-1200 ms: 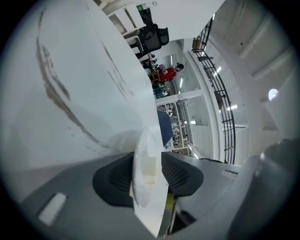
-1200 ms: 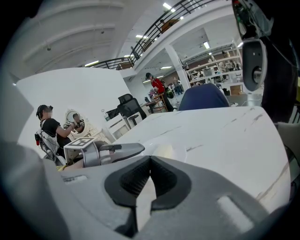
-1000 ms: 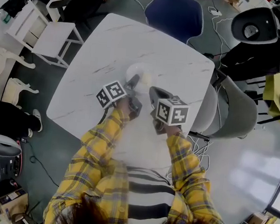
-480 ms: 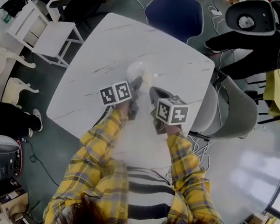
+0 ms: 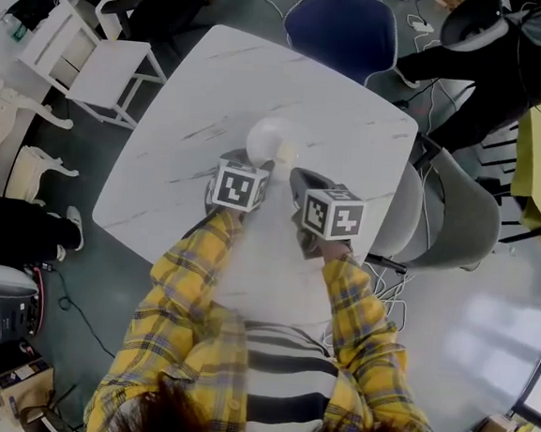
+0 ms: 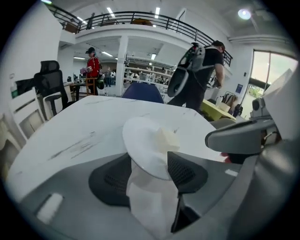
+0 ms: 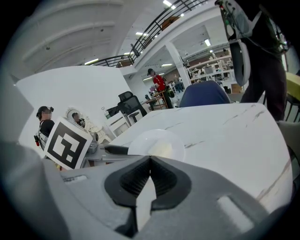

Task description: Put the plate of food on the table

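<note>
A white plate (image 5: 270,140) with a pale lump of food (image 5: 284,151) rests on the white marble table (image 5: 207,83), near its middle. My left gripper (image 5: 262,165) is at the plate's near rim. In the left gripper view the rim of the plate (image 6: 143,140) lies between the jaws of the left gripper (image 6: 150,165). They are opening, and a wide gap shows. My right gripper (image 5: 296,175) hangs just right of the plate. In the right gripper view its pads meet at the tips (image 7: 150,159), empty, with the plate (image 7: 157,142) just beyond them.
A blue chair (image 5: 343,29) stands at the table's far side. A grey chair (image 5: 459,213) is at its right and a white wooden chair (image 5: 87,58) at its left. A person in dark clothes (image 5: 511,53) walks past at the back right.
My left gripper has turned and shifted right, toward the right gripper, and its jaws have spread at the plate's rim. The right gripper has stayed still. The person at the back right has moved.
</note>
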{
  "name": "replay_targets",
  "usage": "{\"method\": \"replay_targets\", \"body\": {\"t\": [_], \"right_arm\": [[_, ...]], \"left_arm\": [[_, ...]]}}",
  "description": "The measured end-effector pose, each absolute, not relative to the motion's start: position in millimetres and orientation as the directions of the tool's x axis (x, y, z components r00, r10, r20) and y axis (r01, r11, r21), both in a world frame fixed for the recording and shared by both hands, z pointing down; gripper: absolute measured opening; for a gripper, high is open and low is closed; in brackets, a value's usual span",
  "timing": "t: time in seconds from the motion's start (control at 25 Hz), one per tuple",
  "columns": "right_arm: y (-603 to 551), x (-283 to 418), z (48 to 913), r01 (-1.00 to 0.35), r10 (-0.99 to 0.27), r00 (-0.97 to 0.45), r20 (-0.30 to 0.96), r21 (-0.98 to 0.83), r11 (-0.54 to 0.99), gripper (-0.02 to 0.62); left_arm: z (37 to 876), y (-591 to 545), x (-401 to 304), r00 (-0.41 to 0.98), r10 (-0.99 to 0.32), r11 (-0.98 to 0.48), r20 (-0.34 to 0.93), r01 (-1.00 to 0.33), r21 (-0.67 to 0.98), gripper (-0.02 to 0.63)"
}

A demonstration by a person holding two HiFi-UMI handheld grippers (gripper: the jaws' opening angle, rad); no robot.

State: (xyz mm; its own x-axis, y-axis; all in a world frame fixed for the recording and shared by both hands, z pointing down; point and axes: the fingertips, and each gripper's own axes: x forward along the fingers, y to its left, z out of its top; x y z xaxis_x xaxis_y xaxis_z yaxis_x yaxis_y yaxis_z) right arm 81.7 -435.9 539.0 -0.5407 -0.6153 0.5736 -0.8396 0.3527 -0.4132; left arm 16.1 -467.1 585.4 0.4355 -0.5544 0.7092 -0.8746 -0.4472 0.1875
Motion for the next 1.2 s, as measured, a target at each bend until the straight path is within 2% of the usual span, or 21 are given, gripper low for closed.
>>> {"method": "replay_targets", "body": {"t": [0.12, 0.32, 0.56, 0.72, 0.92, 1.2], "right_arm": [[-435, 80, 541, -0.84, -0.61, -0.541, 0.579, -0.406, 0.359, -0.003], [-436, 79, 551, -0.852, -0.599, -0.524, 0.606, -0.38, 0.361, -0.003], [-433, 75, 556, -0.852, -0.589, -0.523, 0.616, -0.373, 0.366, -0.003], [-431, 76, 560, -0.855, -0.585, -0.519, 0.623, -0.372, 0.361, -0.003], [-425, 78, 560, -0.858, -0.586, -0.513, 0.627, -0.369, 0.357, -0.003], [-422, 84, 554, -0.859, -0.599, -0.511, 0.617, -0.375, 0.348, -0.003]], "left_arm": [[589, -464, 4, 0.376, -0.545, -0.474, 0.75, -0.875, 0.094, 0.279], [586, -469, -1, 0.312, -0.597, -0.533, 0.739, -0.843, -0.074, 0.327], [582, -463, -4, 0.356, -0.611, -0.491, 0.707, -0.871, 0.015, 0.324], [580, -461, -3, 0.393, -0.621, -0.49, 0.678, -0.87, 0.055, 0.227], [588, -454, 0, 0.403, -0.589, -0.51, 0.7, -0.858, 0.064, 0.224], [576, -452, -4, 0.409, -0.62, -0.476, 0.67, -0.874, 0.094, 0.224]]}}
